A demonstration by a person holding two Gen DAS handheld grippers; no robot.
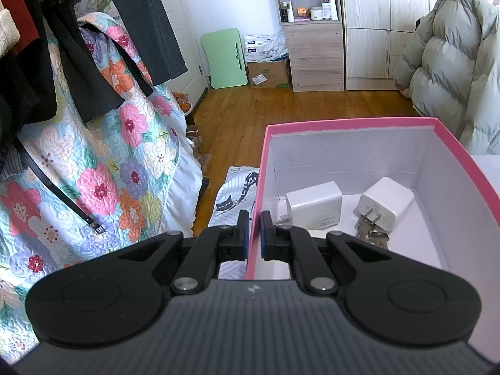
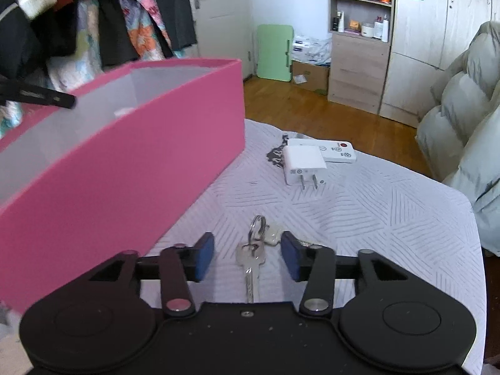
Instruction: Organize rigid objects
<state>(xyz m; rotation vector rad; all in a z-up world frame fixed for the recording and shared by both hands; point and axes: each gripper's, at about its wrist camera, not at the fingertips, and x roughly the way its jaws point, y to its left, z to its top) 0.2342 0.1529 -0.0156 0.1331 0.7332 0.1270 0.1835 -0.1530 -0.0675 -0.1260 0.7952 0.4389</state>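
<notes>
My left gripper (image 1: 255,229) is shut on the left wall of the pink box (image 1: 350,122). The box has a white inside and holds two white chargers (image 1: 314,204) (image 1: 386,203) and a bunch of keys (image 1: 372,234). In the right wrist view the pink box (image 2: 131,162) stands on the left, and a black finger of the left gripper (image 2: 40,97) pokes over its rim. My right gripper (image 2: 248,257) is open, low over the white bedcover, with a key ring with keys (image 2: 254,250) between its fingers. A white charger (image 2: 303,164) and a white remote (image 2: 339,151) lie farther ahead.
A flowered quilt and dark clothes (image 1: 93,143) hang at the left. A grey puffy coat (image 2: 465,125) lies at the right. Beyond the bed edge are wooden floor (image 1: 281,106), a shelf unit (image 1: 312,28) and wardrobe (image 1: 387,25).
</notes>
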